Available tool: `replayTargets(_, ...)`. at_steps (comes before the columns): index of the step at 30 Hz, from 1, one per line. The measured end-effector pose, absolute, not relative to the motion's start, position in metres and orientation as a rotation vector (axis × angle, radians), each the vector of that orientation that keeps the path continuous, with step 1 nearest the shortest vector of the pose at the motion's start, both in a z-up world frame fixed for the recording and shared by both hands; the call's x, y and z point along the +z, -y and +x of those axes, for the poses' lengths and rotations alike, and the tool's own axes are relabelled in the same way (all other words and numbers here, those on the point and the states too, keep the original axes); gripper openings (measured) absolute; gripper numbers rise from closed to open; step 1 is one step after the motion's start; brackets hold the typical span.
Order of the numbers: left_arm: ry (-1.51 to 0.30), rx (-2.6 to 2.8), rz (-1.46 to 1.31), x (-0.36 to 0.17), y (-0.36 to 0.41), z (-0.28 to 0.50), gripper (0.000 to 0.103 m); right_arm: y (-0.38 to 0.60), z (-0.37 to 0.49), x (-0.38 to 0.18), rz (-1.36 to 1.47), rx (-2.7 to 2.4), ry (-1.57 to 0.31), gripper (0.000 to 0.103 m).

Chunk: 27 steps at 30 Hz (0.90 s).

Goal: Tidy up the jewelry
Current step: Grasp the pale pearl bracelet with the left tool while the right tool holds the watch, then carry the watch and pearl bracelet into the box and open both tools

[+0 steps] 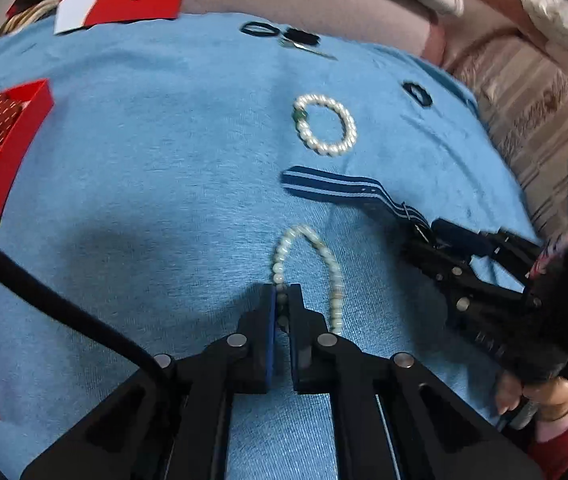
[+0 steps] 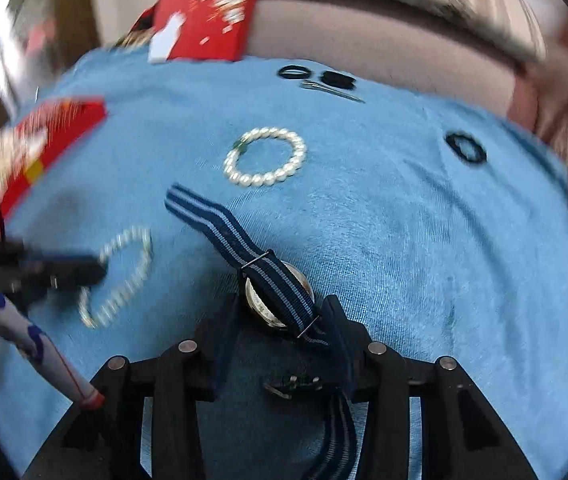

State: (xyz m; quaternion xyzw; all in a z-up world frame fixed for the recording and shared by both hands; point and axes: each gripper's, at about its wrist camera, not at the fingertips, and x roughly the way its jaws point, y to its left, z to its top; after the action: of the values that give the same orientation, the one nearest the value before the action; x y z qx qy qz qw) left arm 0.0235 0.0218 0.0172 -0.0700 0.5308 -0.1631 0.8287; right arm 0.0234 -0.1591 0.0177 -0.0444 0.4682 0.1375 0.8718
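My jaws are matt black plastic with dull metal pins at the joints. Under me lies a blue cloth (image 1: 144, 184), soft and finely ribbed, matt all over. The bead bracelet (image 1: 308, 264) caught in my left gripper (image 1: 283, 294) is smooth and glossy, pearly white, like the pearl bracelet (image 1: 326, 125) farther off. The watch (image 2: 274, 300) between the fingers of my right gripper (image 2: 280, 316) has a polished metal case and a woven striped fabric strap. The red box (image 1: 8, 168) looks like smooth printed cardboard.
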Motion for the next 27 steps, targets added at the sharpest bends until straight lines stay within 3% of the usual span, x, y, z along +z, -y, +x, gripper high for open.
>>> replayTargets(2, -1.095, -0.316, -0.152, 0.030, -0.033, 0.022, 0.005, 0.182, 0.032, 0.021, 0.126, 0.333, -1.008, 0.045)
replayTargets(4, -1.067, -0.308, -0.149, 0.042, -0.042, 0.020, 0.005, 0.212, 0.040, 0.019, 0.433, 0.432, -1.033, 0.022)
replayTargets(6, -1.041, -0.300, -0.142, 0.053, -0.047, 0.020, 0.005, 0.236, 0.045, 0.011, 0.620, 0.455, -1.040, 0.022)
replayTargets(8, -1.025, -0.283, -0.131, 0.061, -0.048, 0.021, 0.005, 0.253, 0.047, 0.008, 0.638, 0.356, -1.037, 0.022)
replayTargets(12, -1.022, -0.238, -0.116, 0.064, -0.051, 0.028, 0.005, 0.259, 0.047, 0.013, 0.385, 0.081, -1.043, 0.021)
replayTargets(15, -1.028, -0.230, -0.125, 0.063, -0.054, 0.031, 0.005, 0.253, 0.042, 0.026, 0.311, 0.030, -0.990, 0.031)
replayTargets(17, -1.029, -0.239, -0.130, 0.061, -0.055, 0.030, 0.005, 0.249, 0.040, 0.033, 0.317, 0.062, -0.959, 0.057)
replayTargets(21, -1.043, -0.240, -0.142, 0.051, -0.057, 0.027, 0.006, 0.230, 0.038, 0.036, 0.311, 0.173, -0.940, 0.064)
replayTargets(23, -1.057, -0.235, -0.149, 0.044, -0.059, 0.026, 0.018, 0.218, 0.038, 0.031, 0.279, 0.179, -0.959, 0.064)
replayTargets(25, -1.044, -0.221, -0.162, 0.040, -0.061, 0.024, 0.052, 0.205, 0.042, 0.026, 0.232, 0.189, -0.979, 0.064)
replayTargets(27, -1.022, -0.225, -0.159, 0.037, -0.060, 0.022, 0.061, 0.196, 0.042, 0.021, 0.181, 0.177, -0.991, 0.064)
